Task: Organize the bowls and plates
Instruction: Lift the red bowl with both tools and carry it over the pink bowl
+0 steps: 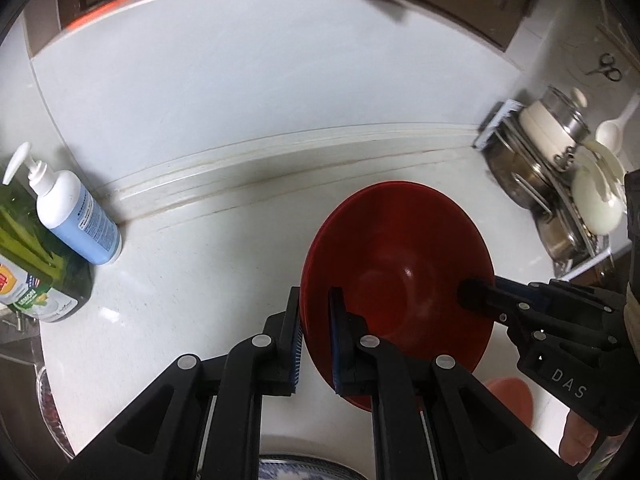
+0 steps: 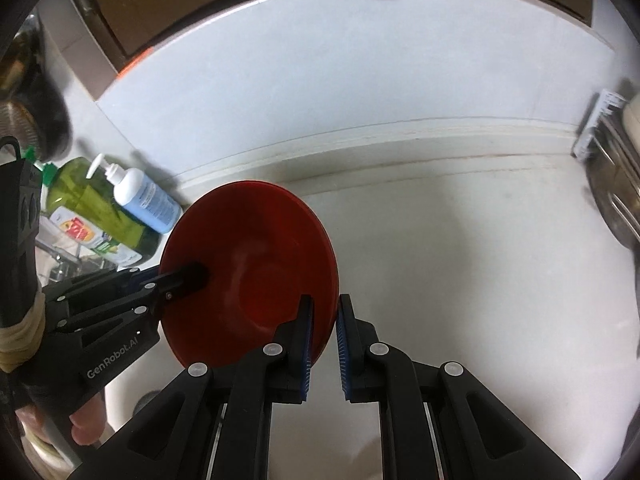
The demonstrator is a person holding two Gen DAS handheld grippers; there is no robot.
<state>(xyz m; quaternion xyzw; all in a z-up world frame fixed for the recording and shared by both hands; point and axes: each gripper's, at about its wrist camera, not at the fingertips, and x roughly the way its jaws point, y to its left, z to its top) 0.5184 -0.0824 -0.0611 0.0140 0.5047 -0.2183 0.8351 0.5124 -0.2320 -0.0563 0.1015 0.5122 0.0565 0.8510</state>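
Note:
A stack of red bowls (image 1: 400, 280) is held above the white counter (image 1: 192, 292), tilted. My left gripper (image 1: 316, 328) is shut on its left rim, one pad inside and one outside. My right gripper (image 2: 324, 336) straddles the bowls' (image 2: 248, 272) right rim; there is a gap at the outer pad, so it looks slightly open. In the left wrist view the right gripper's fingers (image 1: 480, 298) reach over the rim from the right. In the right wrist view the left gripper's fingers (image 2: 188, 276) reach in from the left.
A blue pump bottle (image 1: 76, 216) and a green detergent bottle (image 1: 36, 264) stand at the left by the wall. A dish rack (image 1: 560, 184) with pots and white dishes is at the right. A patterned plate's edge (image 1: 288, 470) shows below the left gripper.

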